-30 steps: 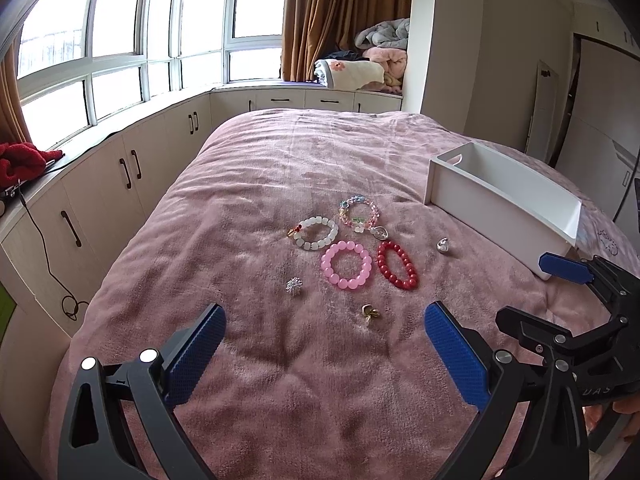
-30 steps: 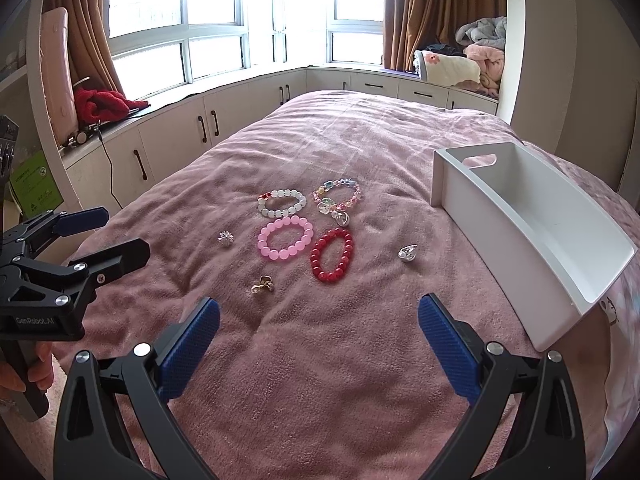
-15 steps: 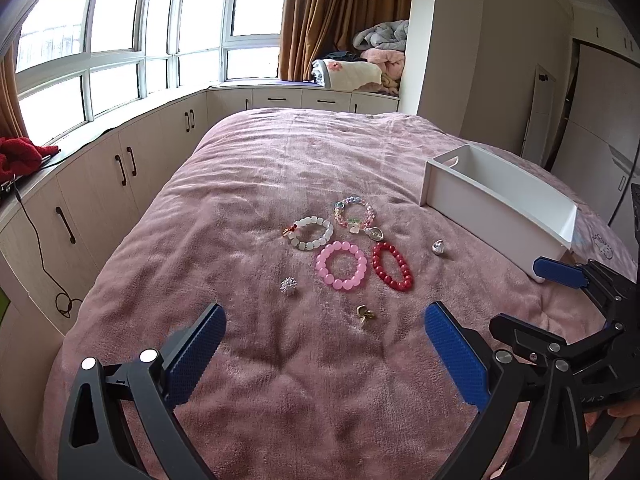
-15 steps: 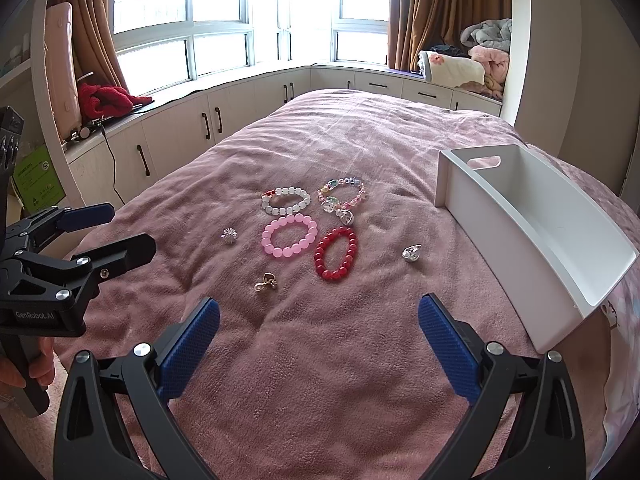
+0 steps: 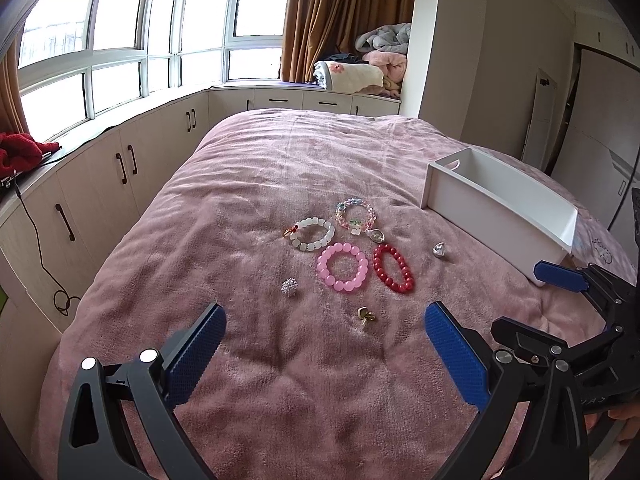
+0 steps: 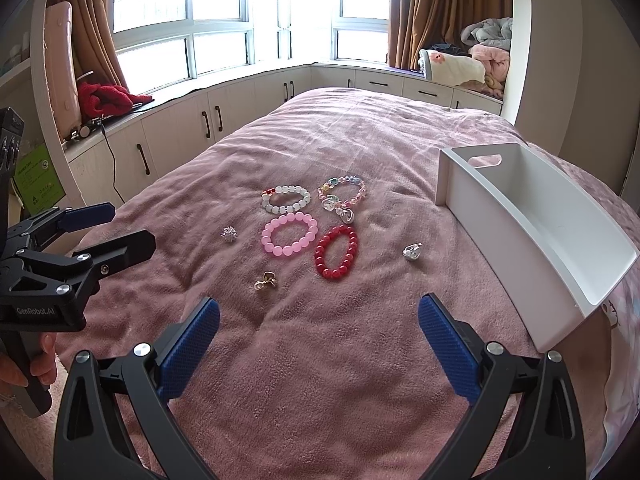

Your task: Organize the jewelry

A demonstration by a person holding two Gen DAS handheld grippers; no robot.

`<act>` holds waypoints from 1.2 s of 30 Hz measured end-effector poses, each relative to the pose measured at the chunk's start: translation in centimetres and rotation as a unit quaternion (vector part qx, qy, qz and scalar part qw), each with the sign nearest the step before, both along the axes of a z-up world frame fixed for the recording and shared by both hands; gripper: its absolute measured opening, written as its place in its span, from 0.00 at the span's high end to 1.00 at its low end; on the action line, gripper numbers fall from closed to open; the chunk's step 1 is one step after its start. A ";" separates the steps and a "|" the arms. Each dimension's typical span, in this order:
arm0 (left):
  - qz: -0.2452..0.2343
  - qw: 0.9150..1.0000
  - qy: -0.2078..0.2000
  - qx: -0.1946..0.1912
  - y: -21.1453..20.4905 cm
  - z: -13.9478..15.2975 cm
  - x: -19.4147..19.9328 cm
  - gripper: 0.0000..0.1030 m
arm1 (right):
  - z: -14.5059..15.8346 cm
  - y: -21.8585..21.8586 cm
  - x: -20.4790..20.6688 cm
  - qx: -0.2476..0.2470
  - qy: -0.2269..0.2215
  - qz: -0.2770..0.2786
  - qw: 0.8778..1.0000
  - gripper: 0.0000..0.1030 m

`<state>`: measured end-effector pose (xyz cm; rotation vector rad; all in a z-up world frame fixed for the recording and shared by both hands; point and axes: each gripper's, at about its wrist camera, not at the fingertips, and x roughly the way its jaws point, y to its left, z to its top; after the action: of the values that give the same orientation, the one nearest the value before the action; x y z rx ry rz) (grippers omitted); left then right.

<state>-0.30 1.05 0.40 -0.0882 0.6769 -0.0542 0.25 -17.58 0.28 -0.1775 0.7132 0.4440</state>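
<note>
Jewelry lies on a pink bedspread [image 5: 280, 380]: a white bead bracelet [image 5: 313, 233] [image 6: 286, 199], a pastel charm bracelet [image 5: 357, 216] [image 6: 342, 194], a pink bead bracelet [image 5: 342, 266] [image 6: 289, 235], a red bead bracelet [image 5: 393, 268] [image 6: 335, 252], a silver sparkly piece [image 5: 289, 287] [image 6: 229, 234], a gold clasp [image 5: 366, 315] [image 6: 265, 280] and a silver ring [image 5: 439, 249] [image 6: 412, 251]. An empty white bin [image 5: 500, 204] [image 6: 532, 216] stands to the right. My left gripper [image 5: 322, 344] and my right gripper [image 6: 318, 338] are open, empty and held above the near bed.
Cream cabinets [image 5: 120, 168] run under the bay windows at left and behind. Folded blankets [image 5: 360, 68] sit on the far window seat. A red cloth [image 6: 108, 96] lies on the left sill. The bed edge drops off at left.
Both views have shifted slightly; the jewelry sits a bit lower and more central in each. Both grippers stay open and empty. No object on the bed has moved.
</note>
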 end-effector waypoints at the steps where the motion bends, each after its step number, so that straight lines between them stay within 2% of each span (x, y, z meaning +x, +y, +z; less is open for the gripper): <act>1: 0.000 1.000 0.000 -0.001 0.0 0.0 0.0 0.02 | 0.0 0.0 0.0 0.000 0.000 0.000 1.000 0.05; 15: 0.000 1.000 0.000 -0.001 0.1 -0.1 0.1 0.02 | -0.1 0.0 0.0 0.001 0.003 -0.002 1.000 0.05; 19: 0.002 1.000 -0.003 0.010 0.1 -0.3 0.5 0.02 | -0.1 -0.2 0.6 0.003 0.005 -0.003 1.000 0.05; 25: 0.014 0.999 0.018 0.049 0.7 -1.5 2.5 0.02 | -0.5 0.1 2.8 -0.010 0.006 -0.005 1.000 0.05; 33: 0.023 0.998 0.035 0.041 1.9 -3.6 6.2 0.02 | -2.1 0.0 6.0 -0.020 0.027 -0.015 0.999 0.05; 36: 0.007 0.997 0.028 0.072 1.0 -4.6 8.0 0.02 | -2.3 -0.5 7.7 -0.011 0.023 -0.024 0.999 0.05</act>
<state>7.67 2.08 -4.16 0.0448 0.7352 0.0115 7.93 -18.10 -2.05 -0.1703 0.7662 0.3965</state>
